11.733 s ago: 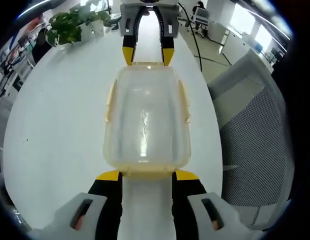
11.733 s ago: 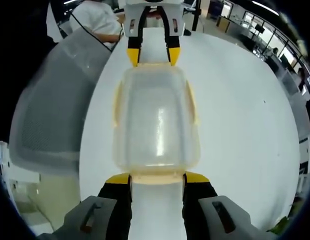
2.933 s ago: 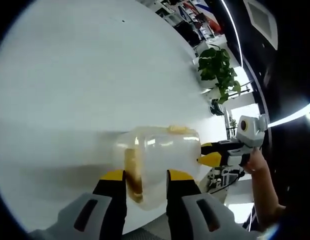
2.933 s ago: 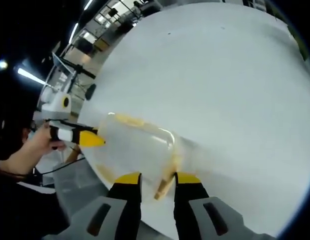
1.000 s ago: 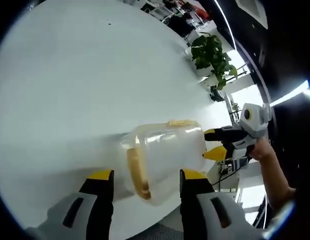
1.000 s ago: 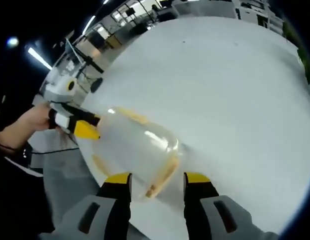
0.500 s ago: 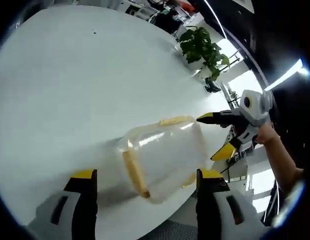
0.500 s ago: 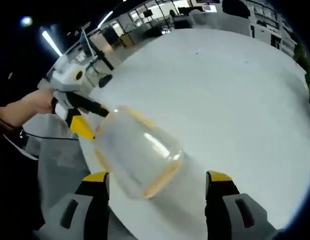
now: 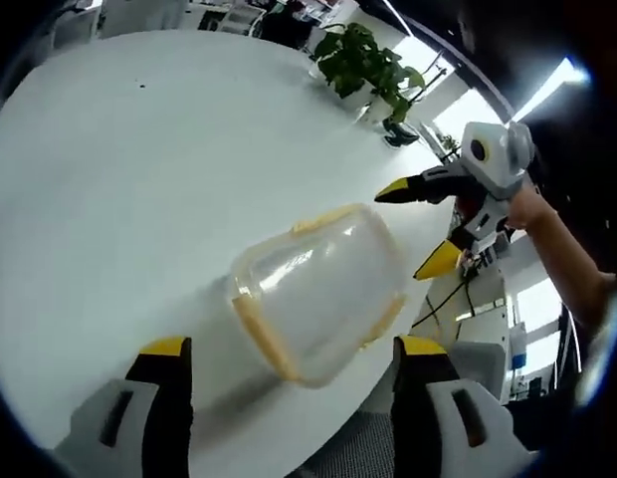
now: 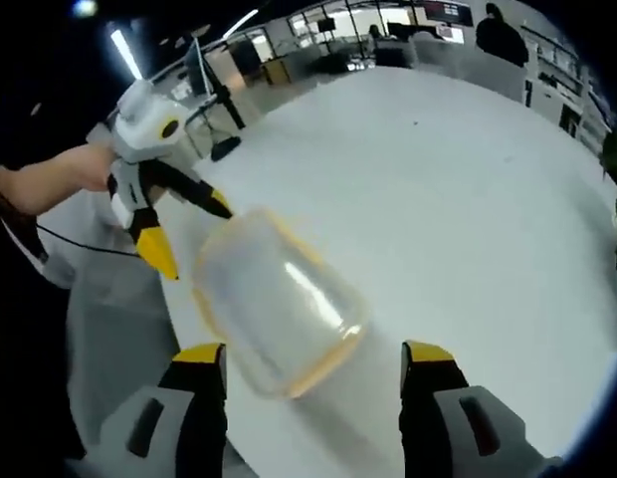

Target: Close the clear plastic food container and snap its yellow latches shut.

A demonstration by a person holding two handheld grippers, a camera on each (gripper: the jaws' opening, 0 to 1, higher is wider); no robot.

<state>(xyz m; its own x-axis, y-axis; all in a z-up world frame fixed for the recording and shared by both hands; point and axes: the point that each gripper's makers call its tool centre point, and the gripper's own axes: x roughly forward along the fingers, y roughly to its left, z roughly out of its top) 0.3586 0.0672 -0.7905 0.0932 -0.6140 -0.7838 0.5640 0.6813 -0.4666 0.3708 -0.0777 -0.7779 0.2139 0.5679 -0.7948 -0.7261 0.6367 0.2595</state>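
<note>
The clear plastic food container (image 9: 316, 291) sits lid-down-looking on the white round table (image 9: 139, 169), close to the table's edge. In the left gripper view it lies around 6 o'clock, just above and between that view's own jaws. Its yellow latches (image 9: 259, 334) run along the rim and look folded flat against the sides.

The left gripper (image 9: 289, 349) has its jaws spread wide, one either side of the container and not touching it, holding nothing. The right gripper (image 9: 418, 227) shows at about 2 o'clock in the left gripper view, held in a person's hand (image 9: 532, 204). Its jaws are also gaping and empty, just off the container's far end.

A potted plant (image 9: 363, 60) stands at 12 o'clock near the far edge.
</note>
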